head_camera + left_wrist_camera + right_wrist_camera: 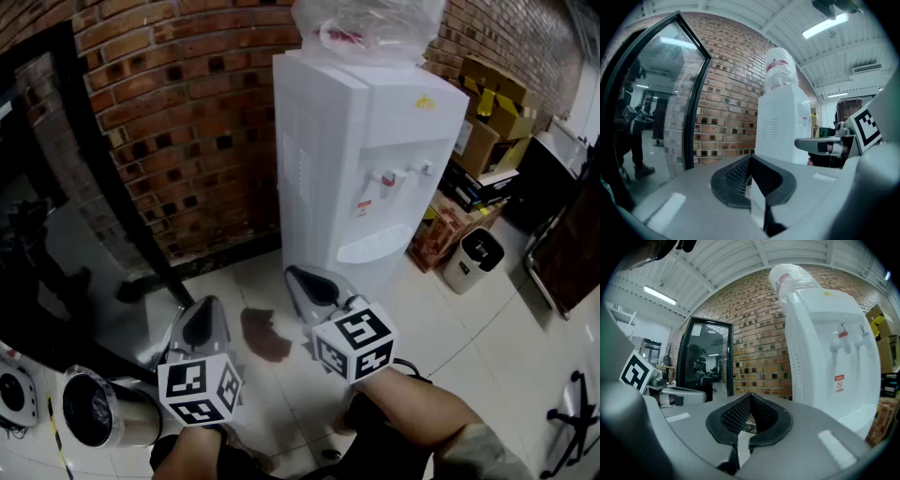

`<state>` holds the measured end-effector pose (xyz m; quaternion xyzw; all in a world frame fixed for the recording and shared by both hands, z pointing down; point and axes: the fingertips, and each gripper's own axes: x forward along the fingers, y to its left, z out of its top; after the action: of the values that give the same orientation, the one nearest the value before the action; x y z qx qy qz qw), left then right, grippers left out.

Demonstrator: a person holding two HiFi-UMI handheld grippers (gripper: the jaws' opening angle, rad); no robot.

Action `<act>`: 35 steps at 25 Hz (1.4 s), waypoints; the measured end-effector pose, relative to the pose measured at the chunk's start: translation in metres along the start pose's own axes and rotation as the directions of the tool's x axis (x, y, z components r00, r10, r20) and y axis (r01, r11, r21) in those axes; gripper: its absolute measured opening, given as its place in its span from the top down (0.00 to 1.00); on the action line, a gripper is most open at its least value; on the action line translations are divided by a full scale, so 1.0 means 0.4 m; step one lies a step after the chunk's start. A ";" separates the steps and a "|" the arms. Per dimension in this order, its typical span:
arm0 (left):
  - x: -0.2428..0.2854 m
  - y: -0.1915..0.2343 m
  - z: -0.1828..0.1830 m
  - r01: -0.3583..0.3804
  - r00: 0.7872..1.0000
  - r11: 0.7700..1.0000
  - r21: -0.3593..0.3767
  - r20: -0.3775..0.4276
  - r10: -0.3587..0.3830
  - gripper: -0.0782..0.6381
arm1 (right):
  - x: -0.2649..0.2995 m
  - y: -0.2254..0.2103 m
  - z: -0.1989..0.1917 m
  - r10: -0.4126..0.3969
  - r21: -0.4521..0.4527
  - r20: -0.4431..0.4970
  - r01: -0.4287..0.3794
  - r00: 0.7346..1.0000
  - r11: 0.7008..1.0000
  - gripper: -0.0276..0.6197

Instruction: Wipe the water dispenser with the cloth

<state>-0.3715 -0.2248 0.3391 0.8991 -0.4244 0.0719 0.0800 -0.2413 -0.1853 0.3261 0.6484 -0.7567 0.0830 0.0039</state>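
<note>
with my left tool (202, 322) and right tool (313, 285) pressed together, empty, i'm judging the cloth (265, 336) limp, light, likely best pinched at an edge.

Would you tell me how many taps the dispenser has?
2. The red tap sits left in the dispenser's front recess; the white tap sits just right of it. None looks hidden.

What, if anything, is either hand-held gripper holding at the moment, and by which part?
Nothing is held: the left hand-held gripper and the right hand-held gripper are both shut, with nothing between their jaws.
</note>
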 end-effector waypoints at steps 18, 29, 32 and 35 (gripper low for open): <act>0.068 -0.092 0.045 -0.036 0.999 0.987 0.155 0.036 0.030 0.89 | -0.013 -0.069 0.076 0.034 -0.135 0.052 -0.026 0.998 0.990 0.94; 0.205 0.059 -0.071 0.005 0.997 0.989 0.146 -0.077 0.006 0.89 | 0.155 -0.046 -0.041 0.118 -0.169 -0.133 -0.140 0.984 0.976 0.82; 0.210 0.100 -0.141 0.001 0.992 0.995 0.103 -0.124 0.012 0.89 | 0.226 -0.016 -0.121 0.164 -0.203 -0.214 -0.208 0.963 0.957 0.77; 0.231 0.140 -0.195 -0.001 0.985 0.996 0.095 -0.172 0.017 0.89 | 0.286 -0.024 -0.234 0.180 -0.209 -0.283 -0.243 0.942 0.947 0.74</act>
<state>-0.3616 -0.3134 0.4381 0.8903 -0.4160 0.1698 0.0737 -0.2598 -0.2867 0.4325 0.5409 -0.8197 0.0751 0.1729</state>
